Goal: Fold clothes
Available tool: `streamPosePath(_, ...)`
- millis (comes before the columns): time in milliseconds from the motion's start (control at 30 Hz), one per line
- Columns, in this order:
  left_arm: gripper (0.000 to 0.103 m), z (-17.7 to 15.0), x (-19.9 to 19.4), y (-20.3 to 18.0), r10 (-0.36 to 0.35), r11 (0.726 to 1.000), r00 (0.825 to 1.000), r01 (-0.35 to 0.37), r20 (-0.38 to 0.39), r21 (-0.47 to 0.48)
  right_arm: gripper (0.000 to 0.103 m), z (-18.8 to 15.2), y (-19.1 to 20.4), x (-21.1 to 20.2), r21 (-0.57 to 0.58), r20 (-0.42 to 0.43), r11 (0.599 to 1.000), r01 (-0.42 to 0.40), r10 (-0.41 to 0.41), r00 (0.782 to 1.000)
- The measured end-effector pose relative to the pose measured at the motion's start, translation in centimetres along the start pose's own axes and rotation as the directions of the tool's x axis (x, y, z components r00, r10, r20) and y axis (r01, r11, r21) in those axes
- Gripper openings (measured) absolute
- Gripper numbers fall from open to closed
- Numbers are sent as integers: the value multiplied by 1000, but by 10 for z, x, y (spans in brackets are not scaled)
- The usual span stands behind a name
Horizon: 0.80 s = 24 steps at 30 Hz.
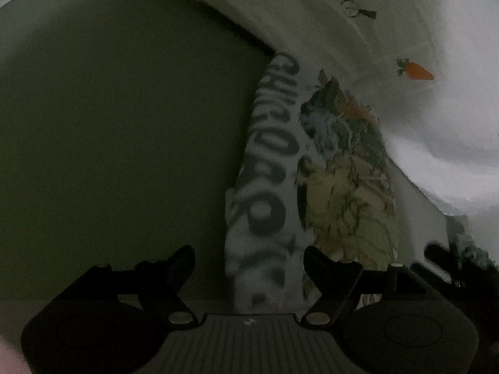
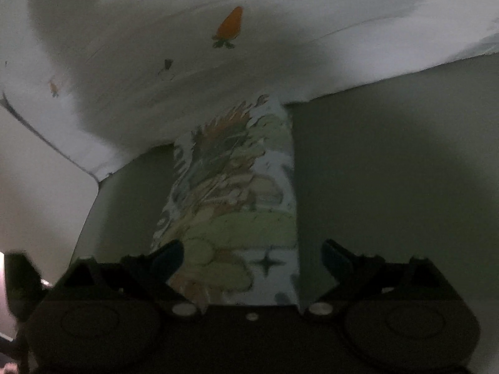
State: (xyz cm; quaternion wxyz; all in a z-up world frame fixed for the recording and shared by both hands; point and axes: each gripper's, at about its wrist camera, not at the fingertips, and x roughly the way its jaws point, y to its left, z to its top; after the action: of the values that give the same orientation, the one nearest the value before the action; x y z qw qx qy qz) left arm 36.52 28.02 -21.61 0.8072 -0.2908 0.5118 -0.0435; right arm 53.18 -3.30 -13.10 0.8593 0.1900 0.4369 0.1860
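Observation:
A folded garment (image 1: 274, 168) with a printed graphic and dark lettering stretches away from my left gripper (image 1: 249, 258), whose fingers stand wide apart on either side of its near end. In the right wrist view the same garment (image 2: 237, 187) with its colourful print lies between the spread fingers of my right gripper (image 2: 252, 255). Neither gripper pinches the cloth. Both views are dim and close to the surface.
An olive-green surface (image 1: 124, 124) lies under the garment and also shows in the right wrist view (image 2: 389, 171). A white sheet with small carrot prints (image 1: 414, 70) covers the far side and shows in the right wrist view (image 2: 229, 26). The other gripper (image 1: 452, 268) sits at the right edge.

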Motion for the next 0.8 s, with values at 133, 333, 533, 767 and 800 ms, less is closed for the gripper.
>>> streamPosePath(133,78,-32,-9,5,-106,980,994,99,-32,-171,96,13,-5,9,2,2,1000,-3,3,1000)
streamPosePath(333,78,-59,16,5,-218,912,976,194,-28,-362,95,19,-15,21,24,-15,1000,-14,14,1000)
streamPosePath(533,78,-41,25,-9,-194,915,980,200,54,-351,95,23,-28,33,83,-36,995,-60,63,997)
streamPosePath(767,73,-41,26,-5,-219,900,973,228,67,-372,86,13,-31,68,126,-130,980,-153,169,977)
streamPosePath(800,72,-42,26,-3,-223,895,972,232,69,-380,86,10,-29,67,111,-133,980,-167,181,974)
